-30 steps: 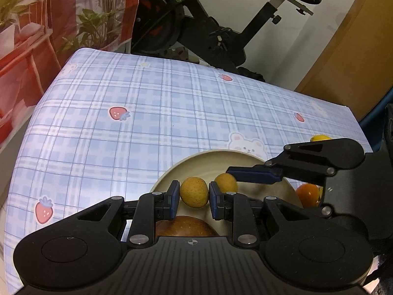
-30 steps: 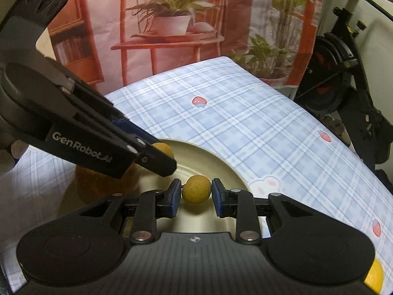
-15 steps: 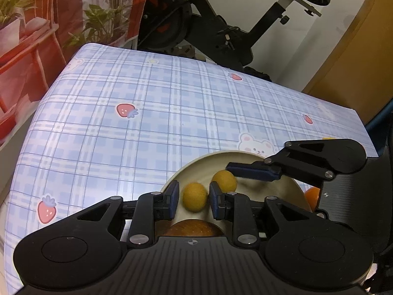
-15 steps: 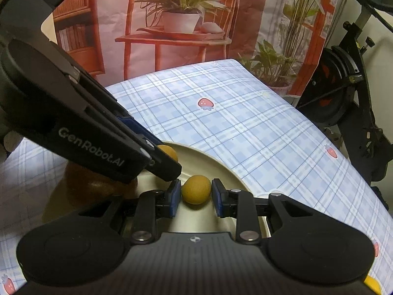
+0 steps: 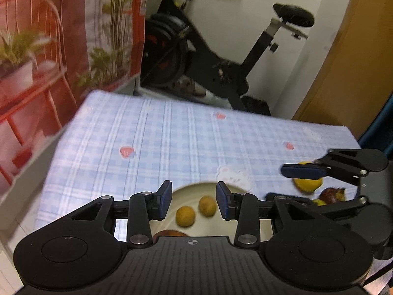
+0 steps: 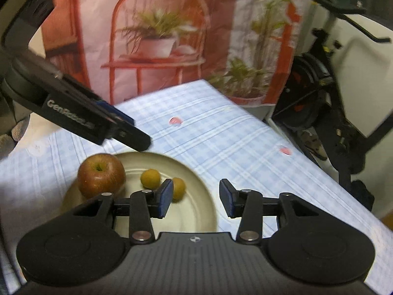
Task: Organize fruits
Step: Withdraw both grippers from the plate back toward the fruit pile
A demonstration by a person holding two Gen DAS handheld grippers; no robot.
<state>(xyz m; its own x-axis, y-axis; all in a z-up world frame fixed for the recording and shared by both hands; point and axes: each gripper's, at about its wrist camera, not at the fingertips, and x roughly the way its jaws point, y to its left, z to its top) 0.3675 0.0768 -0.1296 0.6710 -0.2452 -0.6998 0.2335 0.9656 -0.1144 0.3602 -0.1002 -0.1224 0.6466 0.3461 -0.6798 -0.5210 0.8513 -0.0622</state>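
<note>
Two small yellow fruits (image 6: 150, 177) beside apple (image 6: 101, 175) on plate (image 6: 196, 211), exercise bike (image 5: 221, 56) behind

apple (image 5: 170, 233): only a brown sliver shows above the left gripper's body | plate (image 5: 194, 188): near part hidden by the same body | dark fruit (image 5: 331, 194): far right, blurred, kind unclear, partly behind the right gripper's fingers (image 5: 303, 171) | yellow fruit (image 6: 178, 188): left side covered by a blue pad (image 6: 165, 198)
</note>
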